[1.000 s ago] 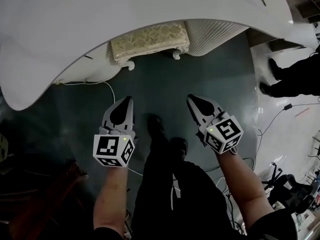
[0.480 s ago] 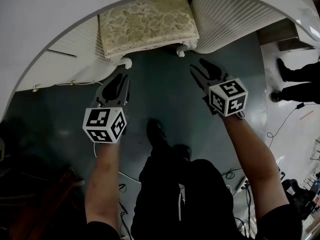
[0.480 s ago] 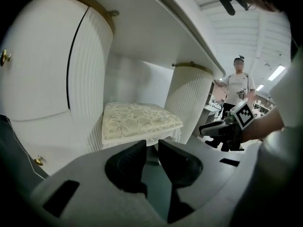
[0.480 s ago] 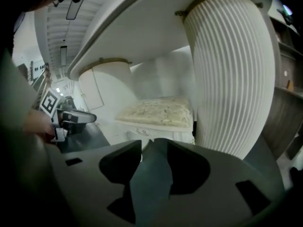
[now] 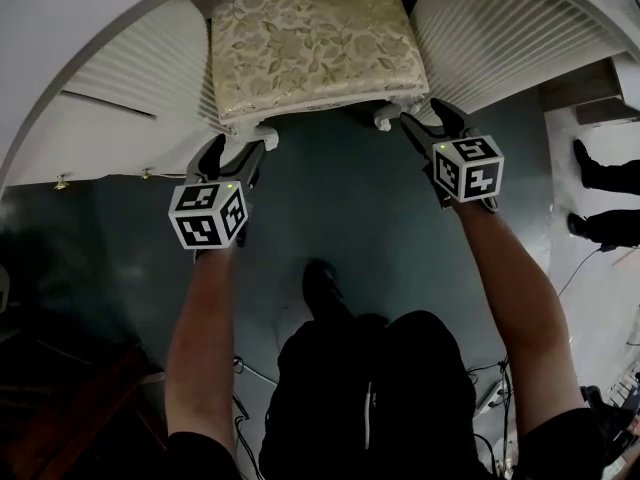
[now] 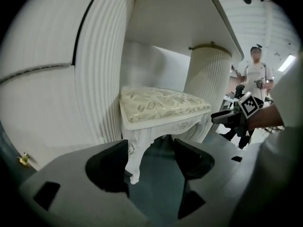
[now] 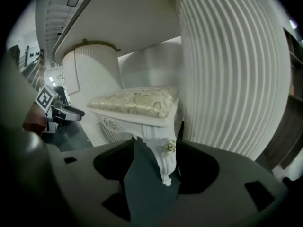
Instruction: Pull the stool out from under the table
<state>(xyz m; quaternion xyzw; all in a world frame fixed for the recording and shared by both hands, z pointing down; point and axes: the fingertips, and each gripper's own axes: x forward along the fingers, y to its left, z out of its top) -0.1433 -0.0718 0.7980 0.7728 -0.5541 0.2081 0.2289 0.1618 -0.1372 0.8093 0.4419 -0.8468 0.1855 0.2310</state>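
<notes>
Desk (image 5: 70, 28): a curved white top on two fluted pedestals, with a recess between them. Stool (image 5: 315, 38): it stands on the dark floor (image 5: 330, 208) inside that recess, cushion mostly under the desk's front edge, so nothing has been pulled out yet.

Left gripper (image 5: 235, 153): I have it low at the stool's left front leg (image 6: 135, 160). Its jaws are opening, the leg stands between them close to one pad, and nothing is clamped.

Right gripper (image 5: 430, 118): it mirrors the left at the right front leg (image 7: 165, 160), jaws likewise opening around the leg without squeezing it.

I judge that taking both front legs at once should let the stool slide out straight instead of twisting.
</notes>
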